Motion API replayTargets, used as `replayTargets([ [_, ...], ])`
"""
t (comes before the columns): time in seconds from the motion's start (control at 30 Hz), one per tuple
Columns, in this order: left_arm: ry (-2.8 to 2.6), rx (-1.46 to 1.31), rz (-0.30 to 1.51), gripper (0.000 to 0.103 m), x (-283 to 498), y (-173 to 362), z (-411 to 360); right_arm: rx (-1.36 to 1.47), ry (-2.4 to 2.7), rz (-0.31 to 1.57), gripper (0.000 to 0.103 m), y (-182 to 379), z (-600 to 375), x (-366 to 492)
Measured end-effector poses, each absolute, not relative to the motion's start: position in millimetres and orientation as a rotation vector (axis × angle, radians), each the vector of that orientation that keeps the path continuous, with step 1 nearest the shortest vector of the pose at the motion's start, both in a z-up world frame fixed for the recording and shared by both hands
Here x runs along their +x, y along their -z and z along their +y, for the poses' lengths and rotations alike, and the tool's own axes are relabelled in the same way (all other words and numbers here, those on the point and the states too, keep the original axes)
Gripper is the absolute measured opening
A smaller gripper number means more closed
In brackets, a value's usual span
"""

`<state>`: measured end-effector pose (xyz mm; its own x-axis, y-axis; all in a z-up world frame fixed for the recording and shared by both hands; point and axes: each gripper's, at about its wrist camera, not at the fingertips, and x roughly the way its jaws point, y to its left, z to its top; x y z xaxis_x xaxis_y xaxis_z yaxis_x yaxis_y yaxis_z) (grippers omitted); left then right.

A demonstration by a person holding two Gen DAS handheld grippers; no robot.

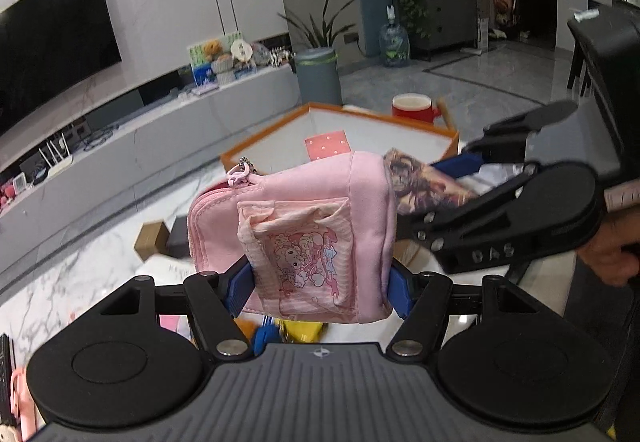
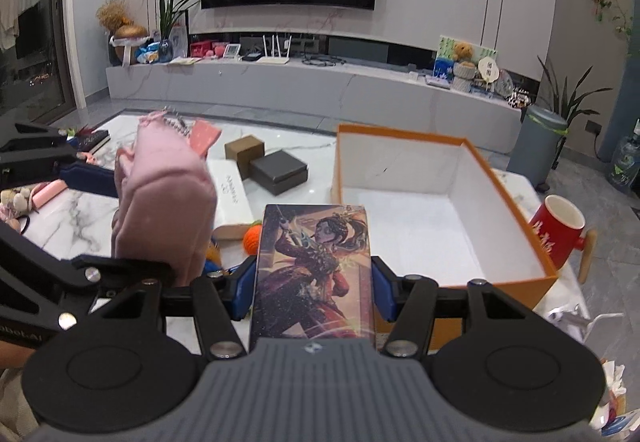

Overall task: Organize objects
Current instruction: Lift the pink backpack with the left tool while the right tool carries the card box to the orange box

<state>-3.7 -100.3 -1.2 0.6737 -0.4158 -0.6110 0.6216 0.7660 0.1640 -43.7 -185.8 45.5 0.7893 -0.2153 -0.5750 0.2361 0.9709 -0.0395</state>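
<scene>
Progress status: intermediate. The orange-rimmed box [image 2: 440, 201] serves as the landmark. Its white interior shows no stored items in the right wrist view; in the left wrist view a small pink dotted card [image 1: 326, 147] appears at or behind its near wall, and its exact position cannot be determined.

The left tongs [image 1: 318, 286] are clenched on the pink pouch [image 1: 304, 238], blue pads pressing both sides, and hold it raised above the worktop [image 2: 72, 213], short of the box and to its left. The right tongs [image 2: 314, 290] are clenched on the illustrated card case [image 2: 316, 270], held in the air just in front of the box's near wall.

Judged remaining: both held items are not yet deposited. Left of the box, a brown carton [image 2: 244, 149], a dark grey case [image 2: 280, 169], a white flat box [image 2: 232, 193] and an orange ball [image 2: 253, 240] lie loose on the worktop. A red mug [image 2: 558, 230] stands just right of the box.
</scene>
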Motion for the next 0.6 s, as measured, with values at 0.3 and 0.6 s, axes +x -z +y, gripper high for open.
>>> replayTargets([
  [0.3, 0.599, 0.379, 0.474, 0.077, 14, -22, -136, 0.001, 0.265, 0.565, 0.06, -67, -212, -48],
  [0.6, 0.666, 0.416, 0.499, 0.077, 54, -22, -179, -0.057, 0.332, 0.528, 0.06, -91, -261, -43],
])
